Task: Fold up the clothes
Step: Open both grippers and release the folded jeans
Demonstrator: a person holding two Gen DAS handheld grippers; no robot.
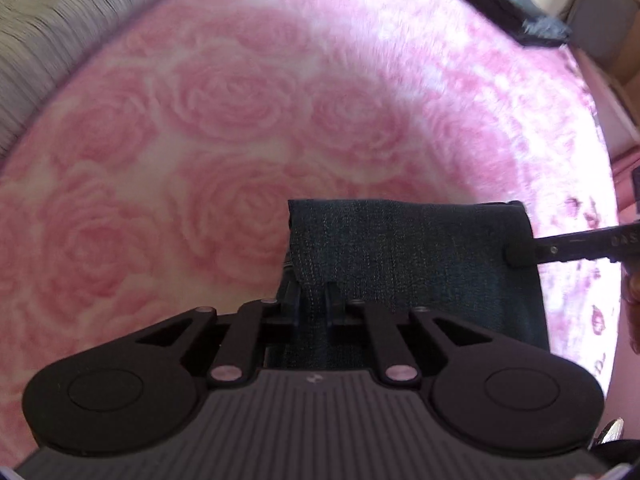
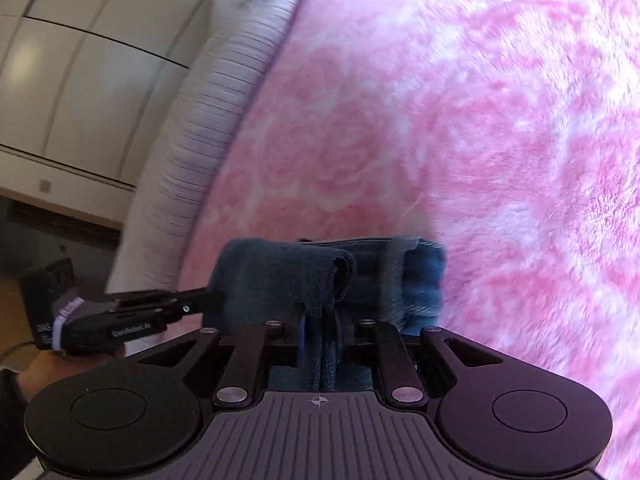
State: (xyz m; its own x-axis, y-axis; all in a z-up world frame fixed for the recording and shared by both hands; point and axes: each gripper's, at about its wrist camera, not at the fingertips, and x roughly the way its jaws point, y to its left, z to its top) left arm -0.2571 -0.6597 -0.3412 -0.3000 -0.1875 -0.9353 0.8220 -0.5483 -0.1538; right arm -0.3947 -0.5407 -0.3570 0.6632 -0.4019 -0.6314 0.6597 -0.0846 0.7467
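Both grippers clamp the folded jeans [image 1: 416,256] at opposite edges: left gripper [image 1: 314,294] fingers pinch one side, right gripper [image 2: 320,320] fingers the other. Gripping both sides likely keeps the layers stacked over the pink blanket [image 1: 240,100].

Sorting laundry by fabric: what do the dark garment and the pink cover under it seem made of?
Dark garment: probably denim, matte blue-black, with a visible twill weave and a frayed edge. Pink cover: looks like plush fleece, a fuzzy nap with a soft rose pattern.

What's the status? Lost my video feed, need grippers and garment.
Left gripper and right gripper both shut on the folded dark blue denim garment. Garment over the pink rose-patterned fleece blanket. Nothing in the way.
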